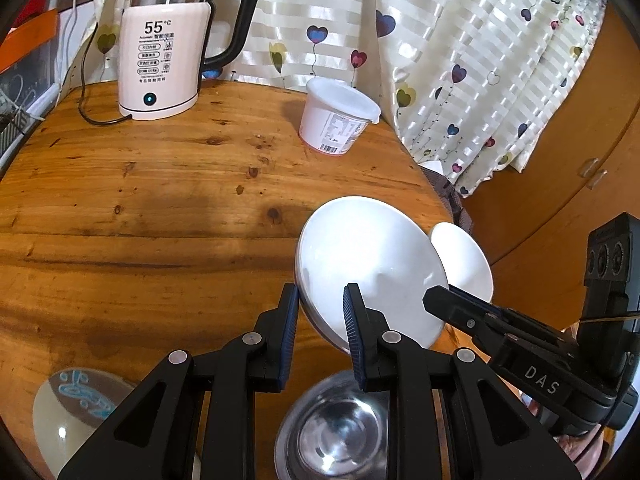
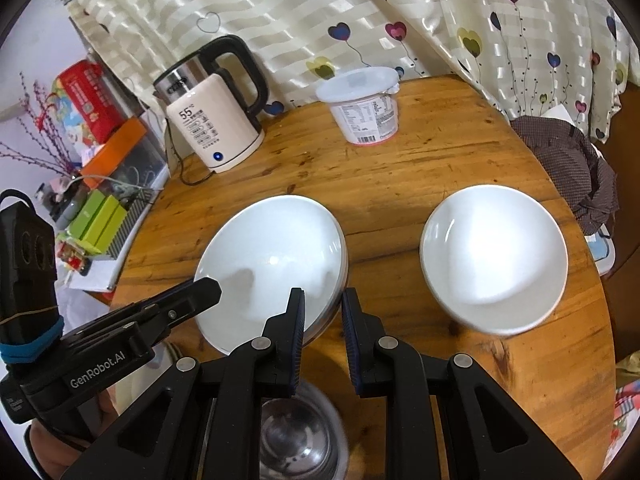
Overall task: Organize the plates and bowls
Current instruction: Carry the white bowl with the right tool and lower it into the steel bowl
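Observation:
A large white bowl (image 1: 368,264) is held up between both grippers, above a steel bowl (image 1: 340,436) on the round wooden table (image 1: 160,208). My left gripper (image 1: 322,320) straddles the bowl's left rim, one finger inside and one outside. My right gripper (image 2: 322,320) straddles the same bowl's (image 2: 272,256) right rim; its fingers also show in the left wrist view (image 1: 448,300). Whether either pinches the rim tight I cannot tell. A second white bowl (image 2: 494,260) sits on the table to the right. The steel bowl (image 2: 296,440) lies below my right gripper.
A white electric kettle (image 1: 164,60) with cord stands at the back left, a lidded white tub (image 1: 336,120) at the back. A pale plate with blue marks (image 1: 76,408) lies front left. Curtain (image 2: 360,12) behind, dark cloth (image 2: 572,160) at the table's right edge.

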A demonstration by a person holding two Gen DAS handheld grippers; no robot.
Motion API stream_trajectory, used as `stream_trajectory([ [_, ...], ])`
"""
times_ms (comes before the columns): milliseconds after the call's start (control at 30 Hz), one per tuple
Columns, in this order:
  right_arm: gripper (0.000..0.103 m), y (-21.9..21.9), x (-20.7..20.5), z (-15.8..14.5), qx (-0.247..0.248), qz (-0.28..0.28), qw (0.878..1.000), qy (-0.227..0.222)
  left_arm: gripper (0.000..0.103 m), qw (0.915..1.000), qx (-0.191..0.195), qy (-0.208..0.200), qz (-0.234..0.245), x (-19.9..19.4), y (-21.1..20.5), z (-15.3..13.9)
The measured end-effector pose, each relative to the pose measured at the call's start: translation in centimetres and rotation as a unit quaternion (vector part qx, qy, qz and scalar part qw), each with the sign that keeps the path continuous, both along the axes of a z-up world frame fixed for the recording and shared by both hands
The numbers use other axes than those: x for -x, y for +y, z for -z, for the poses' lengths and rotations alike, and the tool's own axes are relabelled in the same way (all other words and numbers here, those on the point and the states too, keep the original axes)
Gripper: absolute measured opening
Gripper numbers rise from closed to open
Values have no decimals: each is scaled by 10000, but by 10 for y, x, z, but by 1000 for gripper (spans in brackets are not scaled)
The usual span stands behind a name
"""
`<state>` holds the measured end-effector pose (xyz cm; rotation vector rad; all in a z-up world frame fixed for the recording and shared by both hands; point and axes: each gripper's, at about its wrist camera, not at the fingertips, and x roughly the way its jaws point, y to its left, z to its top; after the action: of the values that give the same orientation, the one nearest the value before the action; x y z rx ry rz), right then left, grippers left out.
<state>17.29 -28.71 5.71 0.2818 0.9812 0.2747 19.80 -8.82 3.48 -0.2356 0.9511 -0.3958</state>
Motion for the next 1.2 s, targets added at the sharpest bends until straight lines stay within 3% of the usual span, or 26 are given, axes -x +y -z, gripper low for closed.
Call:
stream_trajectory([
  [667, 18, 11, 53, -20, -8, -94, 9999, -55, 24, 9999, 30, -137, -35, 57, 14, -14],
  [1200, 19, 14, 88, -13, 25, -184, 9998, 87, 24, 9999, -1, -98, -48, 98, 16, -7],
])
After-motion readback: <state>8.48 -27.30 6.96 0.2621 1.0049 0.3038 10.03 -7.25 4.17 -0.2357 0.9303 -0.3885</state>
